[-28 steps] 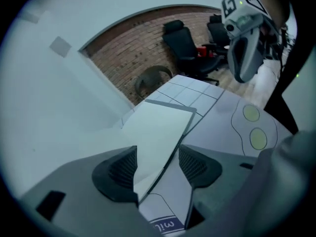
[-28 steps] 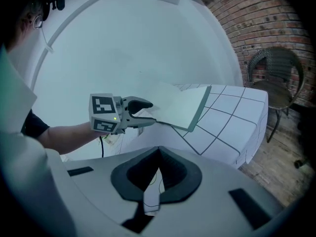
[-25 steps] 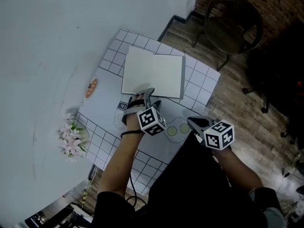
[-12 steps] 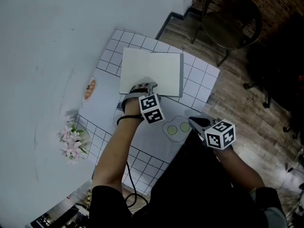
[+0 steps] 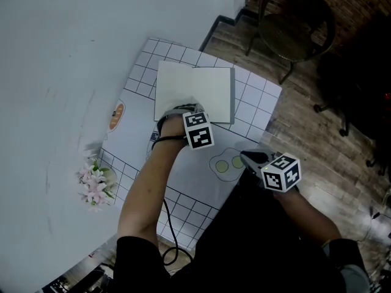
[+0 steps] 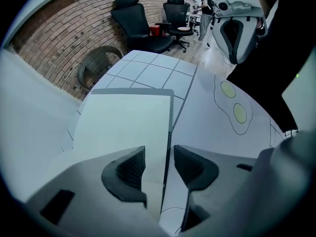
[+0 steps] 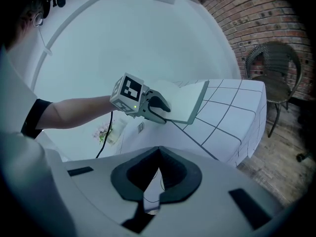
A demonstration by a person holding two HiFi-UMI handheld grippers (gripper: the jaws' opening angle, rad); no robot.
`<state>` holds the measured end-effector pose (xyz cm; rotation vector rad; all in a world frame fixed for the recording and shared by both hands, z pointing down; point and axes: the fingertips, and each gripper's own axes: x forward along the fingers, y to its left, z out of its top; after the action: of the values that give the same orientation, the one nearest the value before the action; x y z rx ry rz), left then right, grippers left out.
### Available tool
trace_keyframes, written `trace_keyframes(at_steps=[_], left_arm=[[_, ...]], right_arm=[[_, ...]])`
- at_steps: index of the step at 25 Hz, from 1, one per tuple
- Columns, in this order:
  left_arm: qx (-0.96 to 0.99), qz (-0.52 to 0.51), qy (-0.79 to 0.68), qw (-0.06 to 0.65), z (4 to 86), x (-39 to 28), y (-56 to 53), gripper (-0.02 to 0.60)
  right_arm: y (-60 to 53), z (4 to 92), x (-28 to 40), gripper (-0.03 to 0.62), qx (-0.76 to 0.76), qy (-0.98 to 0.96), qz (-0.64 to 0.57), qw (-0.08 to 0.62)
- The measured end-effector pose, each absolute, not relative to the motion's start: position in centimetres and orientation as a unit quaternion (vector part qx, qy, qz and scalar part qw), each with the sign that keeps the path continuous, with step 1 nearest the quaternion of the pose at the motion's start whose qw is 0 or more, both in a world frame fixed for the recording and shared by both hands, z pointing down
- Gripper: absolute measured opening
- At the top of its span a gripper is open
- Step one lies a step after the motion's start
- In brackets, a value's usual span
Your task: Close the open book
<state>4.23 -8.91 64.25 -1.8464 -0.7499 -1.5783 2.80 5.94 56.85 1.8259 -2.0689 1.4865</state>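
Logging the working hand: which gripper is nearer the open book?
Left. The left gripper is at the near edge of the book; its jaws have just been closing with that edge between them, not gripping. The right gripper, shut, is at the table edge, apart from it.

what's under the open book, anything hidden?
The open book lies flat on the grid-pattern tablecloth, which shows around it. The patch directly beneath is covered by the pages, so anything flat there cannot be seen.

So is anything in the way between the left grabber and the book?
No, nothing visible is. The left gripper is right at the near edge of the book. Its jaws have just been closing, with that edge between them, not yet pinched. Nothing lies on the book either.
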Motion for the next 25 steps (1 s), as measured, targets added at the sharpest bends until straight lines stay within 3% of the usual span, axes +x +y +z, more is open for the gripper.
trace_keyframes(at_steps=[7, 12, 19, 25], left_arm=[[-0.704, -0.588, -0.268, 0.293, 64.0, 4.4, -9.1, 0.184], [-0.704, -0.594, -0.263, 0.287, 64.1, 4.4, -9.1, 0.140], [-0.722, -0.575, -0.252, 0.292, 63.8, 3.8, -8.3, 0.012], [-0.740, -0.560, -0.236, 0.289, 63.4, 3.8, -8.4, 0.008]], right_arm=[[7.1, 56.8, 3.3, -0.002, 0.589, -0.654, 0.475, 0.008], [6.9, 56.7, 3.3, -0.002, 0.590, -0.655, 0.472, 0.006], [6.8, 56.8, 2.6, -0.002, 0.583, -0.660, 0.475, 0.007], [6.8, 56.8, 2.6, -0.002, 0.583, -0.659, 0.475, 0.010]])
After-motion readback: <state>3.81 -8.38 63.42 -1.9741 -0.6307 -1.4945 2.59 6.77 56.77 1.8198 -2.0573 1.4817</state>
